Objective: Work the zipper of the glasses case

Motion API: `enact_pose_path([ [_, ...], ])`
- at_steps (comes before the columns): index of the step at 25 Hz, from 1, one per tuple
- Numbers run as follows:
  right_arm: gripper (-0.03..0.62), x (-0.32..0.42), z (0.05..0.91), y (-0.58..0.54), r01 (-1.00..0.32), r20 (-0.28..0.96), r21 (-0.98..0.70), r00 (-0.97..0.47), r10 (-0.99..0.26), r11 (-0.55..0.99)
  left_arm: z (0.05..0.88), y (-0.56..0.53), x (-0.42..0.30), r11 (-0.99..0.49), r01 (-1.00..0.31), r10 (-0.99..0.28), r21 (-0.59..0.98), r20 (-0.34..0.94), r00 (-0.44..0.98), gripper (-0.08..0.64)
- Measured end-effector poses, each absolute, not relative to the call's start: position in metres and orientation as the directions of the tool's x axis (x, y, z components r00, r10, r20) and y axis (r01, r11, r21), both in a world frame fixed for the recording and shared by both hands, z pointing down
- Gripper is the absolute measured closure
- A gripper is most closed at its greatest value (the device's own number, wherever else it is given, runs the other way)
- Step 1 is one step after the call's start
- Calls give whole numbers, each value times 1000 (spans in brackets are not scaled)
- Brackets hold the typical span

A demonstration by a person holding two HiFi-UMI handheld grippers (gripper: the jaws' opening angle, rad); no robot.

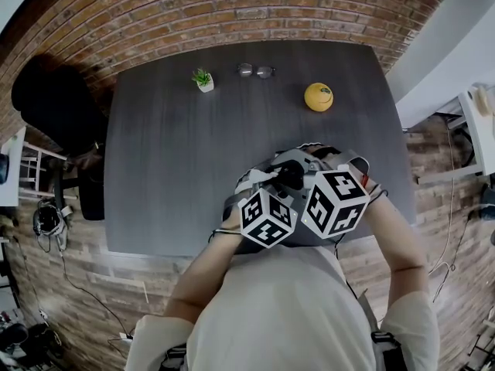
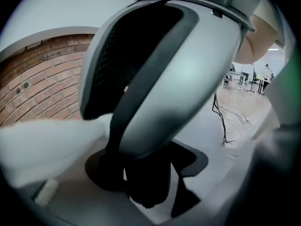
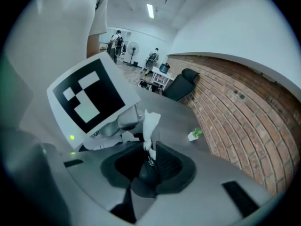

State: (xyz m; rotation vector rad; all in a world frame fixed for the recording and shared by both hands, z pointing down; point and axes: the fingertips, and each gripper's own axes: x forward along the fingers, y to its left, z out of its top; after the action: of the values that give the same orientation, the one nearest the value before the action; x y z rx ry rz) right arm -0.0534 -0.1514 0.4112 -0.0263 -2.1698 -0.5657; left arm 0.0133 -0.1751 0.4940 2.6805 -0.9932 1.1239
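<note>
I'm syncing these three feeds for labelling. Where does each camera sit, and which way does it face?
Head view: on the person's head, looking steeply down at the table; both forearms, left gripper and right gripper show.
Left gripper view: on the left gripper, facing the person's right; its jaws clamp the glasses case.
Right gripper view: on the right gripper, facing the person's left; its jaws pinch the zipper pull.
Shared: head and right gripper views both show the potted plant.

Left gripper [image 2: 143,187], right gripper [image 3: 149,171] side by side, jaws seemingly closed
</note>
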Motion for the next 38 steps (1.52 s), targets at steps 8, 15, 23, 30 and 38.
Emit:
enact_pose_path([
  [8, 548, -49, 396, -164, 121, 698, 437, -671, -251, 891, 495, -178, 10, -781, -615, -527, -114, 649, 549, 298],
  [15, 551, -45, 378, -171, -25, 614, 374, -742, -268, 927, 488, -180, 8, -752, -659, -545, -33, 594, 592, 308],
  [23, 552, -43, 362, -177, -145, 538, 301, -790, -294, 942, 474, -183, 6, -734, -679, -580, -5, 525, 623, 316],
  [30, 552, -38, 348, -181, -185, 502, 237, -817, -283, 954, 463, -183, 5, -734, -679, -612, -12, 443, 655, 327],
  [38, 552, -32, 337, -189, -218, 482, 218, -824, -299, 951, 446, -185, 1, -735, -677, -636, -29, 374, 675, 327],
])
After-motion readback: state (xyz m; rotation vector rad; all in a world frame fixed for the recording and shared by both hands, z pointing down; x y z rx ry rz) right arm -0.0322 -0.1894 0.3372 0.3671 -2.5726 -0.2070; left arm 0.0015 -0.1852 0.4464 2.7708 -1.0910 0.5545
